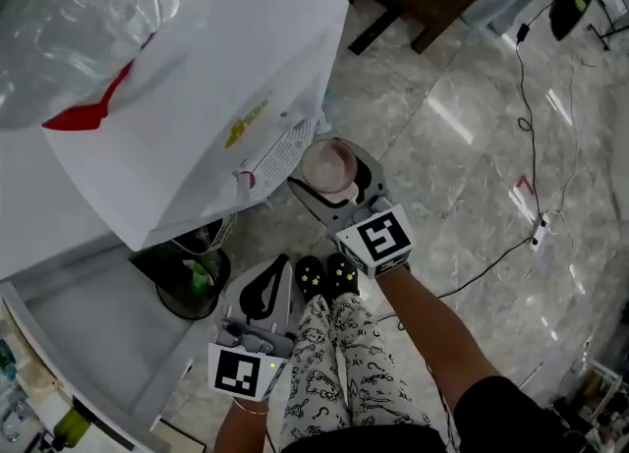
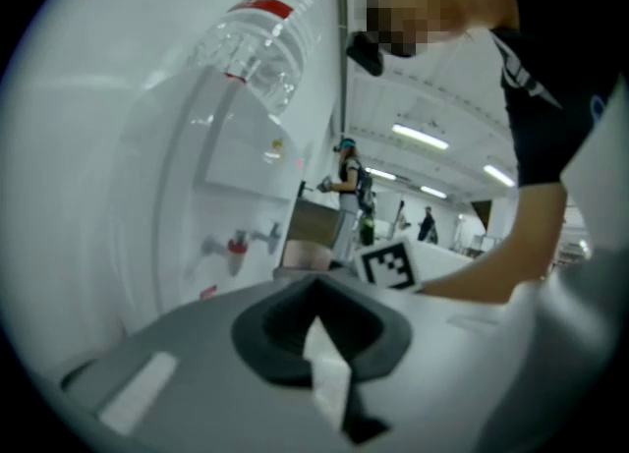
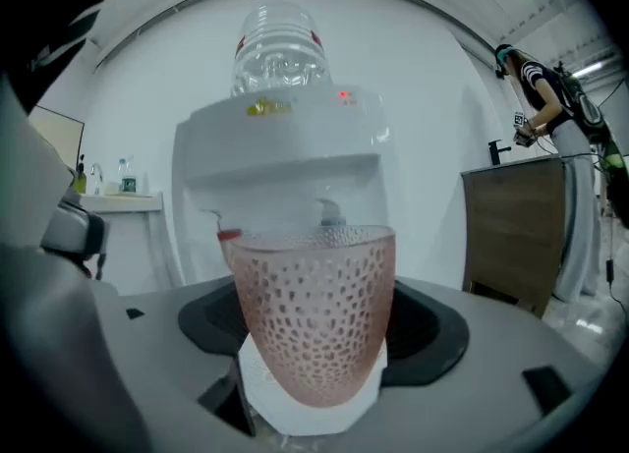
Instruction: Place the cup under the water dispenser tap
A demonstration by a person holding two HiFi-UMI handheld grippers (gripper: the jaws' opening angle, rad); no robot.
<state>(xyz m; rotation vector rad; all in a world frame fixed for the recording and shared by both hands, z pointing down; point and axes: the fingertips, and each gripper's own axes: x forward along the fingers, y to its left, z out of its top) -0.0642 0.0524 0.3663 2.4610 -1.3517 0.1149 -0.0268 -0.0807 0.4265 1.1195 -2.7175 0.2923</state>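
cup point(image 3: 314, 313): upright, clamped by right gripper point(image 1: 332, 174) fingers, mouth up for filling | place: in air facing dispenser point(image 3: 280, 161), short of taps point(image 3: 331, 211) | left gripper point(image 1: 280, 269): fingers together, empty, clear of approach

- A lab-ish open workspace is suggested.
- Loose cables point(image 1: 534, 146) are trailed over a polished stone floor point(image 1: 462, 176).
- Overhead, strip lights point(image 2: 421, 137) are hung, and a water dispenser point(image 3: 280, 156) is parked by a wall.
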